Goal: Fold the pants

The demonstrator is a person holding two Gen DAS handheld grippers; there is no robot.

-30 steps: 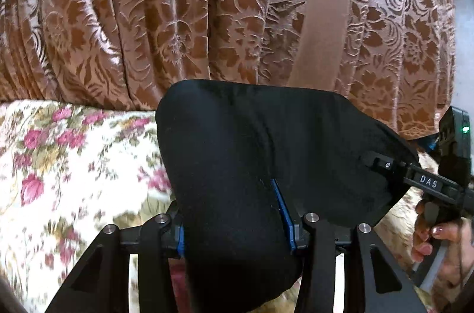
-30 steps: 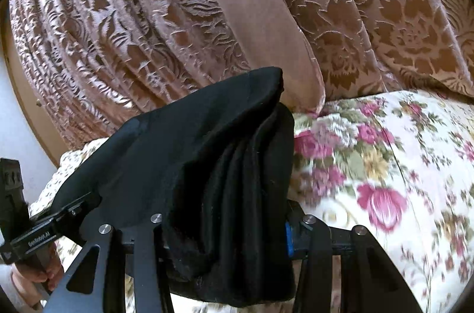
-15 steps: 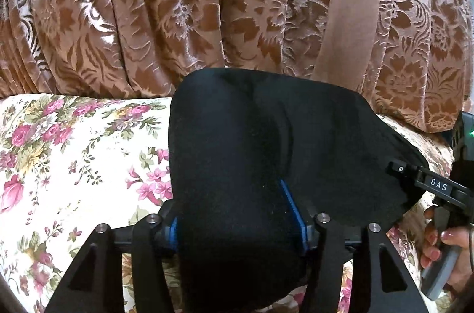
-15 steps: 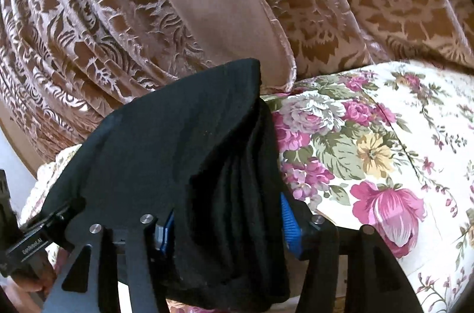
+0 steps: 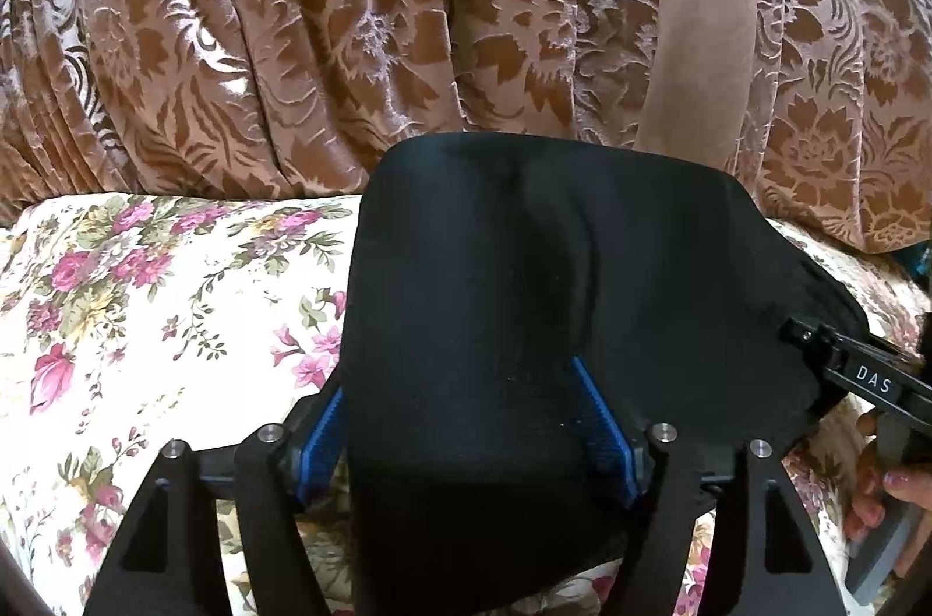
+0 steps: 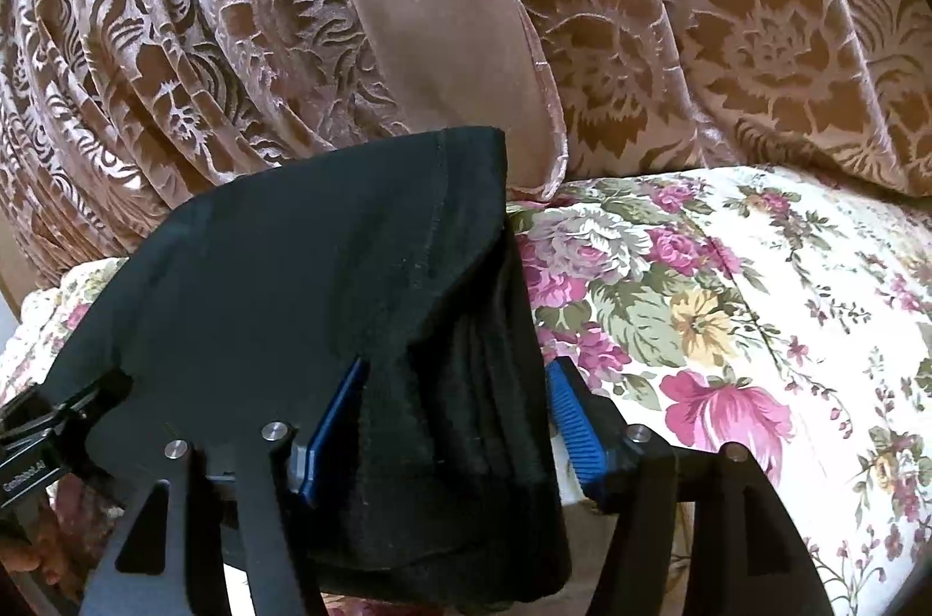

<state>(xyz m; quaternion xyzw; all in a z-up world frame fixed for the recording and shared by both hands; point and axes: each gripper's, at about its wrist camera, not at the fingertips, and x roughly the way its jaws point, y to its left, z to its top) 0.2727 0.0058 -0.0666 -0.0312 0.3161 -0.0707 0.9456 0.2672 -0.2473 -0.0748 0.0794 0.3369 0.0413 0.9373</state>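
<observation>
Between both grippers' parted fingers (image 5: 603, 426): black pants (image 5: 524, 278), pads just opening, grip released.

Folded pants (image 5: 524, 301) lie on the bedspread (image 5: 175, 313), spanning from the left hand-held gripper (image 5: 466, 423) to the right hand-held gripper (image 6: 448, 412), with an end between the jaws of each. Bare bedspread extends left of the pants in the left wrist view, right in the right. The curtain (image 5: 291, 33) hangs behind, its plain band (image 6: 419, 4) reaching the bedspread just beside the pants' far corner.
</observation>
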